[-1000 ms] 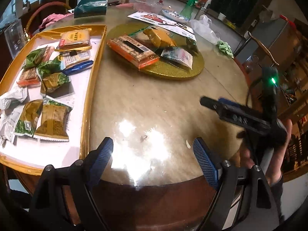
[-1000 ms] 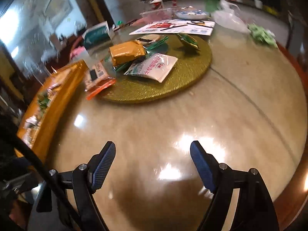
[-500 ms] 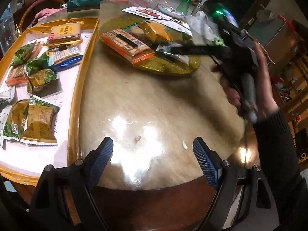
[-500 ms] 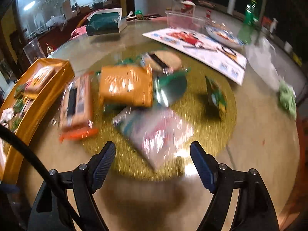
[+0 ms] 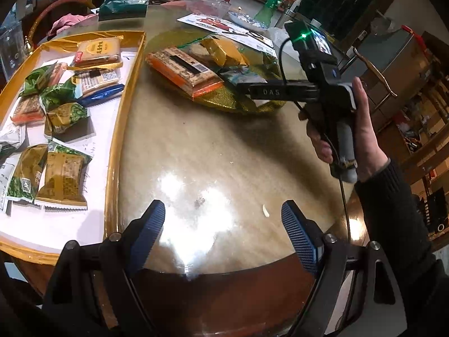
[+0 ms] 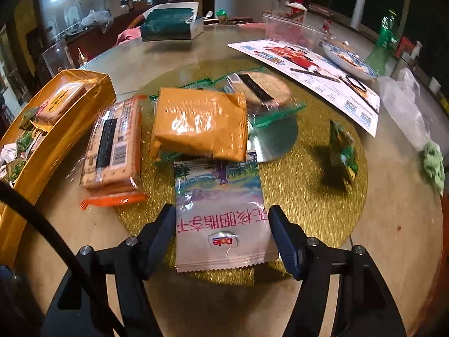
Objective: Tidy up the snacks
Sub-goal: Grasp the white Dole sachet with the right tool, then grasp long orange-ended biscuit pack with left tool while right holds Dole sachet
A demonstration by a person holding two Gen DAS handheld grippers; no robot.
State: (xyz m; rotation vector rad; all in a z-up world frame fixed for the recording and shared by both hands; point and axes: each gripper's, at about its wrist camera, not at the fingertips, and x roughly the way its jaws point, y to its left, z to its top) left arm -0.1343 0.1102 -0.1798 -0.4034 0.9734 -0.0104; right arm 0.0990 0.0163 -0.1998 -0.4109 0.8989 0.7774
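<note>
Currently right gripper (image 6: 221,233) straddles the white Dole packet (image 6: 220,219) at the gold mat's (image 6: 314,196) near edge, jaws wide, not yet closed on it. Left gripper (image 5: 223,233) hangs open, empty, over bare table (image 5: 202,146). Roughly ten snacks sit in the gold tray (image 5: 123,106); five packets remain on the mat.

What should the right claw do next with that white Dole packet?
Probably close. The right claw is open, one finger on each side of the white plastic Dole snack packet, which lies flat on the round gold glitter mat; its pads look not yet pressed in.
</note>
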